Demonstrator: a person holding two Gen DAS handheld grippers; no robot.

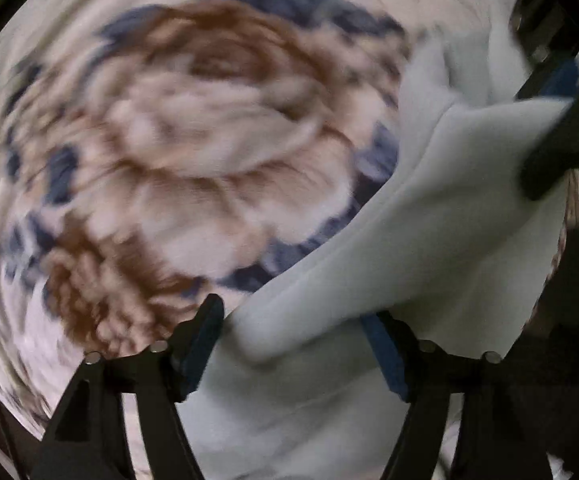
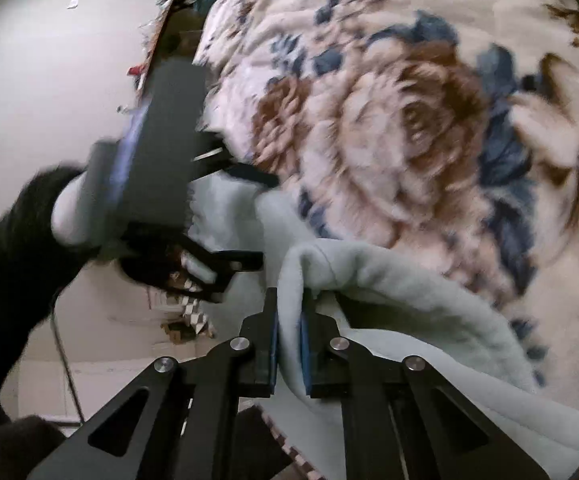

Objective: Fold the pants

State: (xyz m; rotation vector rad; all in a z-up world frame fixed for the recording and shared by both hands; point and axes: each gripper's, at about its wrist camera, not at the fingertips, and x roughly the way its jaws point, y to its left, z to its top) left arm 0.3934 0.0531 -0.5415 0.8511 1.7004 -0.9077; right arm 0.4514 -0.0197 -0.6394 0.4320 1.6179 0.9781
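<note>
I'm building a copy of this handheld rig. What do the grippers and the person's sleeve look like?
Both the left gripper and right gripper are black angular linkages with silver round pins and blue pads lining the fingers. The sleeve is black.

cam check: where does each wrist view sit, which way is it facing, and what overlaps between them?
Left wrist: on the left gripper, aimed steeply down at the floral blanket; jaws open, pale pants lying between them; right gripper at the right edge.
Right wrist: on the right gripper, angled down across the blanket; shut on a fold of the pants; left gripper and a dark sleeve show.
Shared: pants, blanket, each other's gripper.
</note>
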